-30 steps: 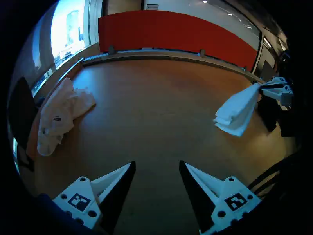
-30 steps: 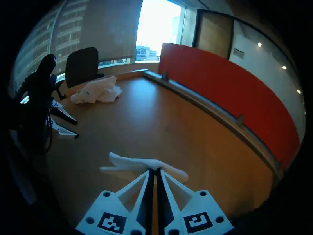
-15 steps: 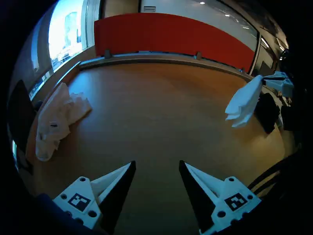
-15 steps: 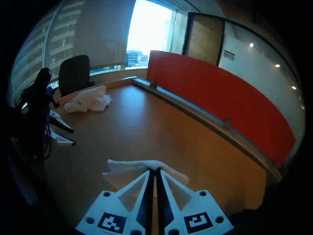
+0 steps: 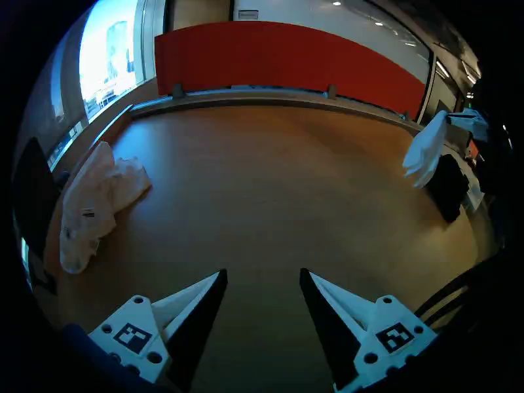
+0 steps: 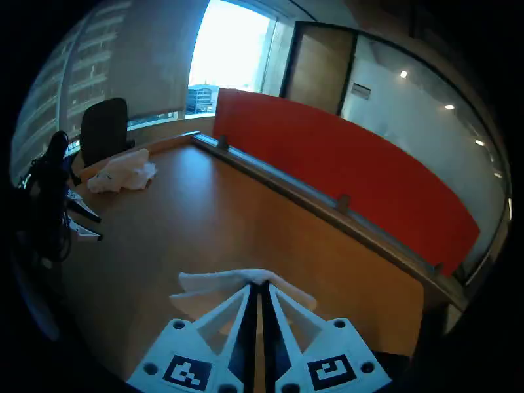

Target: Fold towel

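Gripping a white towel (image 6: 243, 283) at our fingertips, we point the right gripper (image 6: 261, 291) along the wooden table (image 6: 216, 216) toward the red partition (image 6: 340, 157) that runs down the table's far edge. The two fingers are pressed almost together, with only a thin slit between them. The towel's bunched edge is pinched there and fans out to both sides.

In the left gripper view, the towel hangs in loose folds from that gripper near the partition's right end, and appears lifted off the wood. A dark object (image 5: 449, 187) lies on the table just below it.

Our left gripper (image 5: 262, 278) faces the partition squarely from the opposite side of the table. Its fingers are spread wide with nothing between them, and bare wood lies ahead.

A second heap of white cloth (image 5: 92, 196) lies crumpled near the table's edge, off the partition's left end. Close by are a black office chair (image 6: 101, 128) and a bright window (image 6: 229, 46).
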